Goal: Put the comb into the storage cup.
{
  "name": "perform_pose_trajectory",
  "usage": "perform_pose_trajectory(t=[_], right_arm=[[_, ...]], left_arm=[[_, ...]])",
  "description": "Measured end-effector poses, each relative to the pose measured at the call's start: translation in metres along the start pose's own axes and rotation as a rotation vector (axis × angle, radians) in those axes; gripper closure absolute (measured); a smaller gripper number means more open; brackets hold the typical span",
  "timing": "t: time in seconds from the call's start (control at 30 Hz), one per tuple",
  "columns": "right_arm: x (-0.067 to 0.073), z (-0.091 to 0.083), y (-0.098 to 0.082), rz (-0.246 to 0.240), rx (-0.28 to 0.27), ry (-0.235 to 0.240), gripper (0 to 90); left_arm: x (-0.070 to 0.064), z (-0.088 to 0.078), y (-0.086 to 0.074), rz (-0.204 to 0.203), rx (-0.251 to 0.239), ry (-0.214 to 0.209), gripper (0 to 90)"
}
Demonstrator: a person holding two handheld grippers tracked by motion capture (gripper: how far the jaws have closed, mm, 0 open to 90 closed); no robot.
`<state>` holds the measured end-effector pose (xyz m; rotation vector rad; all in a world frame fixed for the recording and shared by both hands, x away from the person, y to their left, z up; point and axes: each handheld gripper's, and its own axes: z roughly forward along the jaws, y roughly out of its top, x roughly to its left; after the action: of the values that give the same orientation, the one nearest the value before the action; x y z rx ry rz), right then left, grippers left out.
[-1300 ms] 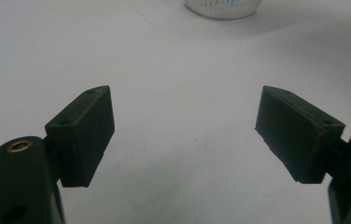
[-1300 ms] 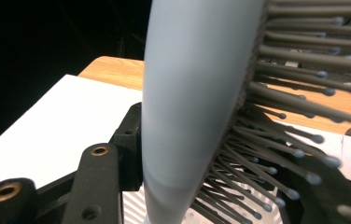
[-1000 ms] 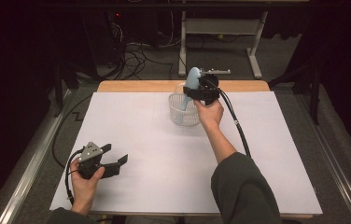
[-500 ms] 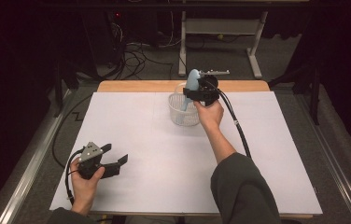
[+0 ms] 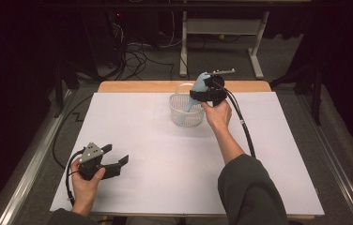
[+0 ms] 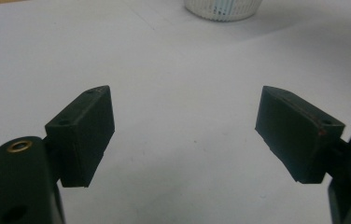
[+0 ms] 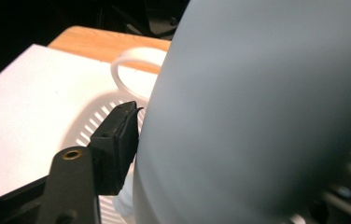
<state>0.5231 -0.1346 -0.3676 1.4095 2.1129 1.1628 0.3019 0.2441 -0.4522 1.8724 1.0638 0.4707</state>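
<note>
- We see the white table cover [image 5: 165, 154] brightly and evenly lit, its surroundings nearly black.
- Just before our right gripper's camera, the pale blue object [image 7: 257, 112] is a soft blur.
- Beyond the left gripper's sharp jaws, the basket [image 6: 223, 8] blurs.

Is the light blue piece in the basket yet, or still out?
Partly in: the light blue piece leans with its lower end inside the white basket, top above the rim. The right gripper, jaws just opening, stays around it.

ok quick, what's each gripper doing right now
Left gripper: open, nothing between its jaws, low over the white table.
Right gripper: jaws just opening, pale blue object between them over the white basket; grip unclear.
</note>
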Motion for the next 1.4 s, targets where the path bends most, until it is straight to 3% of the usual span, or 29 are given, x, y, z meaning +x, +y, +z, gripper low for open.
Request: perform_pose_trajectory(t=[0.2,0.7,1.0,1.4], right_arm=[[-0.004,-0.001,-0.001,-0.021,0.027,-0.008,33.2],[-0.013,-0.001,-0.005,-0.002,0.066,0.009,29.0],[-0.023,-0.004,-0.015,0.026,0.05,0.025,27.2],[-0.025,-0.012,-0.021,0.026,0.038,0.048,25.5]], left_arm=[[0.0,0.0,0.0,0.0,0.0,0.0,20.6],[-0.002,0.0,0.0,0.001,-0.001,0.0,20.6],[-0.003,0.001,0.0,0.002,-0.001,0.001,20.6],[-0.003,0.001,0.0,0.002,0.0,0.005,20.6]])
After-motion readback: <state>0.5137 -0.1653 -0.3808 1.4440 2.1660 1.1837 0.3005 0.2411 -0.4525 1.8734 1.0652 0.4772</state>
